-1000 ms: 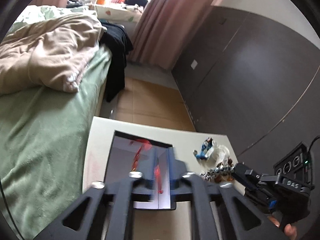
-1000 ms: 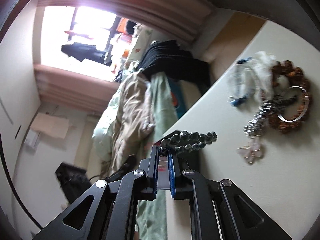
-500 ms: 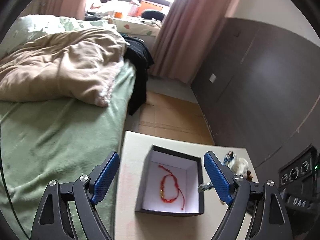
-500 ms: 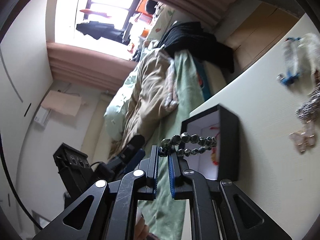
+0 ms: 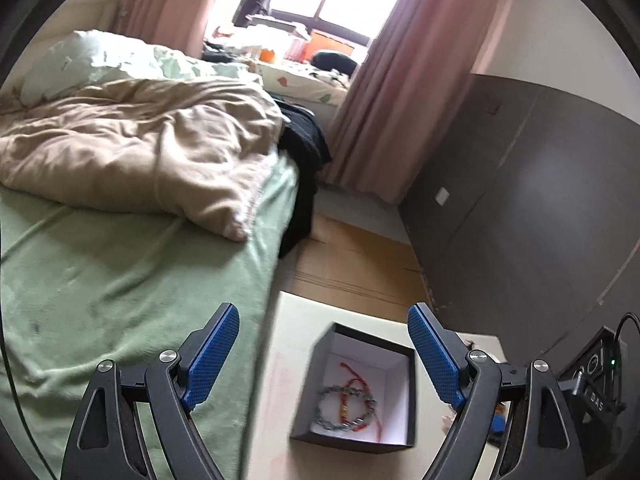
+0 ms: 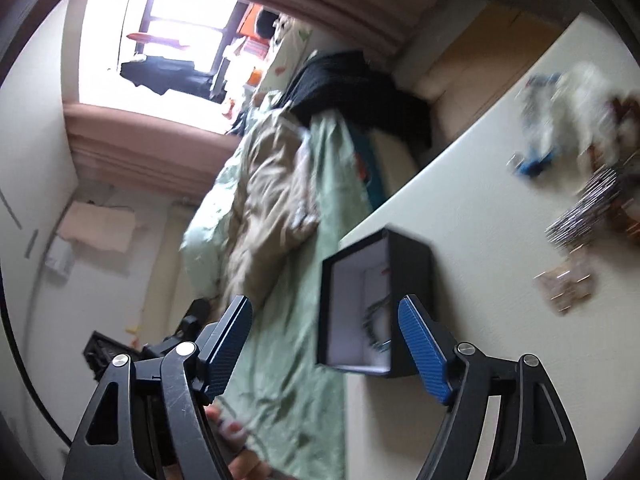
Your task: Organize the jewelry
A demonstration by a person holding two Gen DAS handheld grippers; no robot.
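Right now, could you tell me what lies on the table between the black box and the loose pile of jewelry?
Nothing: the right wrist view shows only bare table between the black box and the jewelry pile.

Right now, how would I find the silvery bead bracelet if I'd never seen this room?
Find the pale table beside the green bed. On it sits a black box with a white inside. The silvery bead bracelet lies in it, a chunky grey ring across a thin red string bracelet.
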